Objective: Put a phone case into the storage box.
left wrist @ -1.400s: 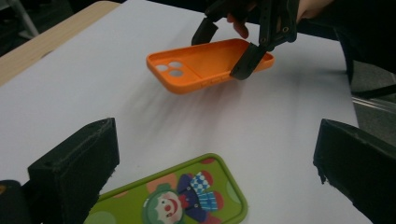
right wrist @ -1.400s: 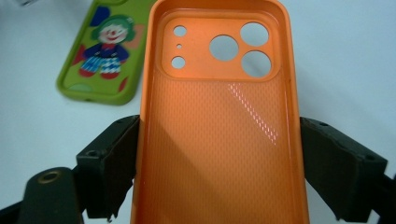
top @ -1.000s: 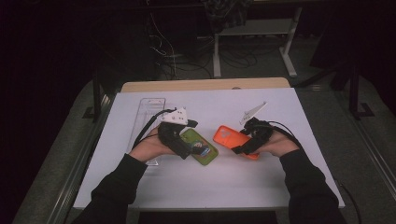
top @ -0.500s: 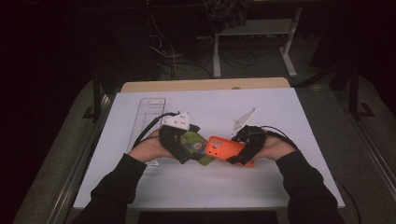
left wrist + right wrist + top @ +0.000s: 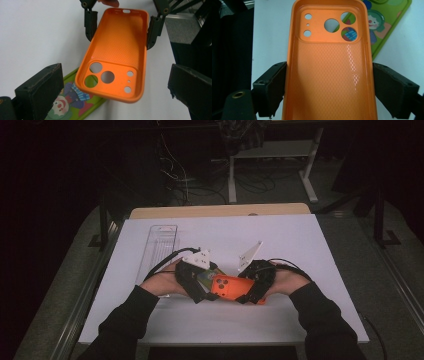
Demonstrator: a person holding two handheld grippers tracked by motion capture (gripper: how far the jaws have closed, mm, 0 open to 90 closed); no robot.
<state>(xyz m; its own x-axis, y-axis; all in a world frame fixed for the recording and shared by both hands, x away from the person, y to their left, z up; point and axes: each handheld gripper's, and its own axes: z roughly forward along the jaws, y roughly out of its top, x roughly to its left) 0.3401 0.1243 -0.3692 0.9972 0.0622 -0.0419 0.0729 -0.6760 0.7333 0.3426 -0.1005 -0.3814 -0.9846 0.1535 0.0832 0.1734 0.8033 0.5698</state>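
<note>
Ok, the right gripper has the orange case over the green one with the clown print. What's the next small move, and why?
Probably close the left gripper on the camera end of the orange case. Its jaws stand wide apart on either side of that end without touching, while the right gripper clamps the other end alone. The green clown-print case lies on the table beneath, so a second grip would steady the orange case for lining up.

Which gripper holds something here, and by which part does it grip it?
The right gripper holds the orange case by its two long sides, near the end away from the camera holes. The left gripper is open, holding nothing.
</note>
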